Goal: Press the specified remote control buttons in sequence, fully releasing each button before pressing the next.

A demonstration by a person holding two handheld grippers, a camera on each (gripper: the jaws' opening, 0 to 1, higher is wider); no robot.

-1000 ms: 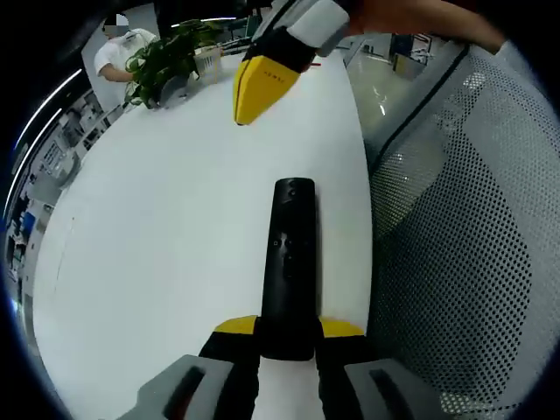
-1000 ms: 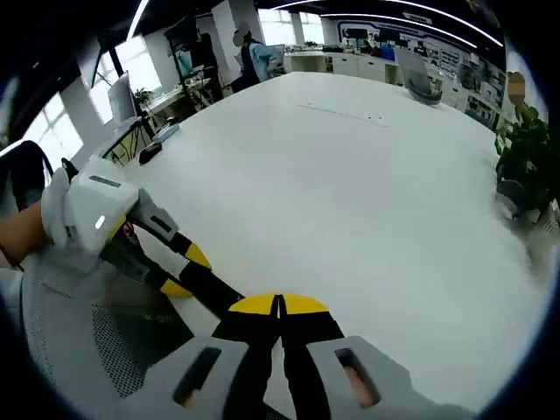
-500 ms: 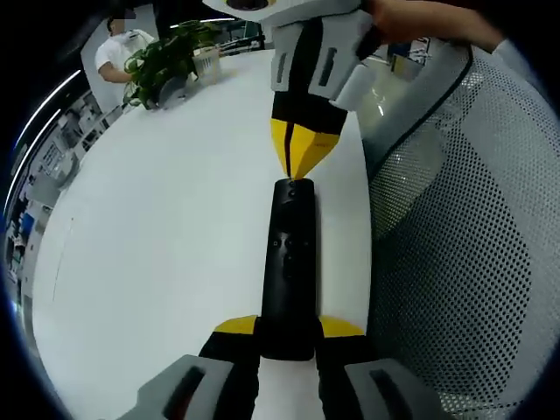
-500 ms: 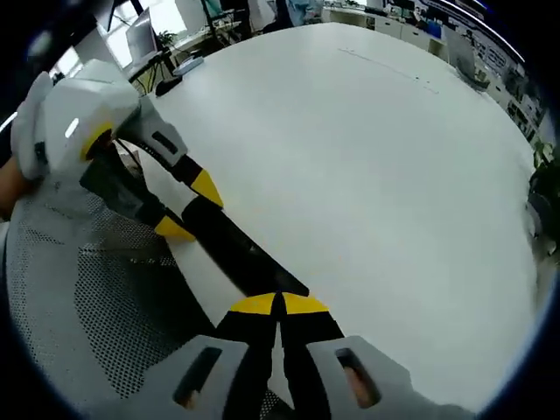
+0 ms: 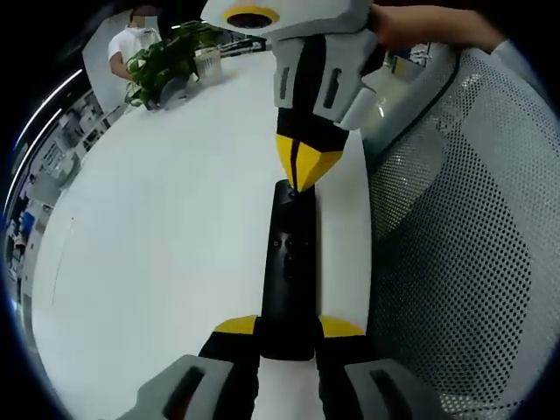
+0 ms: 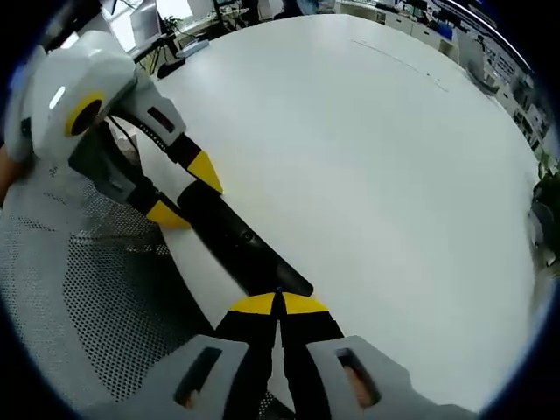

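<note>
L gripper (image 5: 289,325) is clamped on the near end of the black remote (image 5: 288,262), yellow tips either side of it. The remote sticks straight out ahead of the jaws, over the white table (image 5: 157,227), close to the table edge by the grey mesh chair (image 5: 455,245).

R gripper (image 5: 302,171) comes in from the far side in the left gripper view, jaws together into one yellow point, tip touching or just above the remote's far end; can't tell if it's really in contact. A hand (image 5: 420,24) holds that tool near the top of the view.

In the right gripper view: R gripper (image 6: 278,304), tips together, nothing between them, sitting right at the remote's (image 6: 236,245) end. L gripper (image 6: 184,188) enters from the left and grips the remote's other end.

Background: potted plant (image 5: 162,61) at the far end of the table, a person (image 5: 131,48) in a white shirt just behind it. Button detail on the remote is too small to read.
</note>
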